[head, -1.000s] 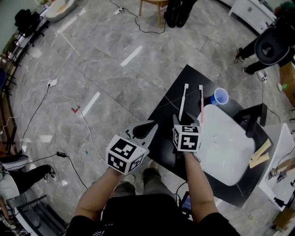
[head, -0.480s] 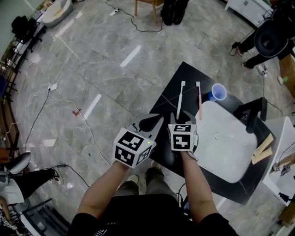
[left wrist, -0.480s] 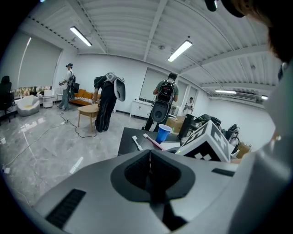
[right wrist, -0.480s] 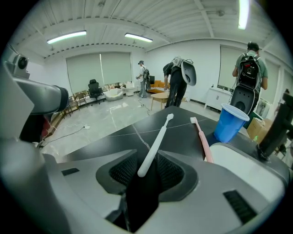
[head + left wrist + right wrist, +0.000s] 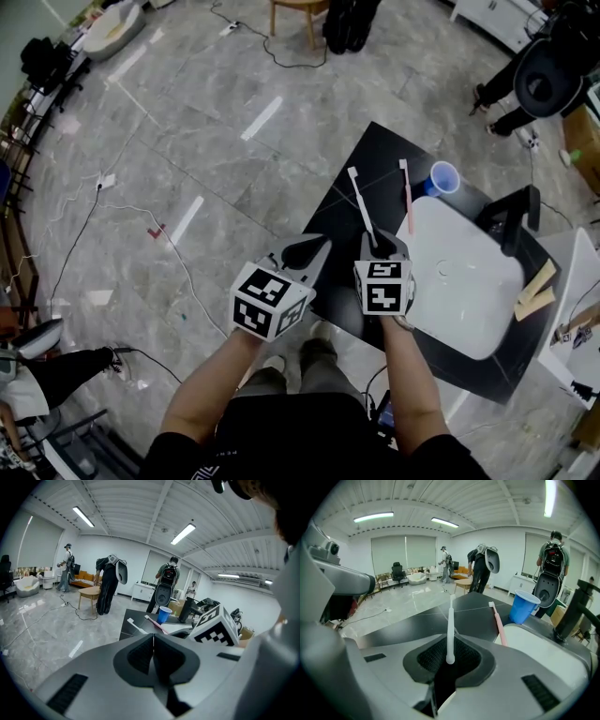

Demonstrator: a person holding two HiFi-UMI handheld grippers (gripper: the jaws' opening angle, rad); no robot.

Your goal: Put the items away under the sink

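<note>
Firmly, right gripper (image 5: 380, 247) holds toothbrush (image 5: 361, 206) near counter (image 5: 336, 214) edge

The grey marble floor (image 5: 187, 94) bears white tape strips (image 5: 262, 118) and a small white plug block (image 5: 106, 179). A wooden chair (image 5: 298, 9) stands at its far edge, just beside a figure in black (image 5: 352, 23). Another person's dark-trousered leg (image 5: 61, 367) lies at the lower left.

The left hand-held gripper (image 5: 322, 244) and right hand-held gripper (image 5: 382, 243) are grey with dark ribbed pads (image 5: 139, 656). Each bears a white cube (image 5: 267, 302) of black square markers. The top (image 5: 300, 441) is black and short-sleeved.
</note>
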